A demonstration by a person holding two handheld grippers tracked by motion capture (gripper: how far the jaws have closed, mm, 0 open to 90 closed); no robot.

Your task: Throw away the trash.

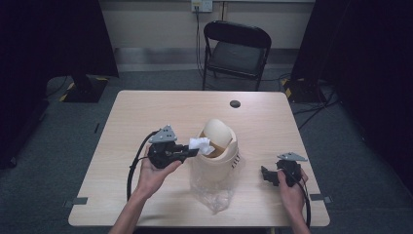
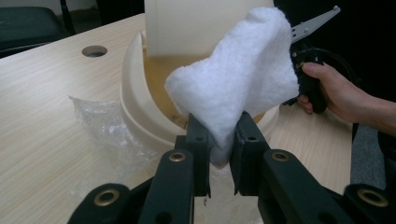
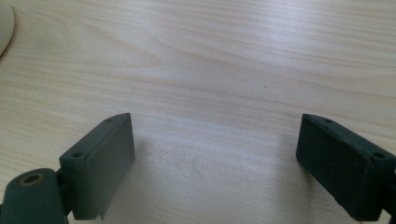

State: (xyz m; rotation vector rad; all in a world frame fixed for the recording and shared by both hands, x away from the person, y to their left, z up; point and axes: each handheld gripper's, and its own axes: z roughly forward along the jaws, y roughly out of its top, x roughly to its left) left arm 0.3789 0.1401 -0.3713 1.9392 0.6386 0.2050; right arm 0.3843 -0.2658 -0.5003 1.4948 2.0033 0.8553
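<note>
Cloth upright in left tongs, over bin.

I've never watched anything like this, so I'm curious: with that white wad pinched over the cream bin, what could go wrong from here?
1. The left gripper pinches only the bottom edge of the white wad; it may slip out and land beside the bin.
2. The swing lid is tilted part-way over the opening, so the wad could catch on it.
3. The right gripper rests open on the table, apart from the bin, so a push might shift the bin.
</note>
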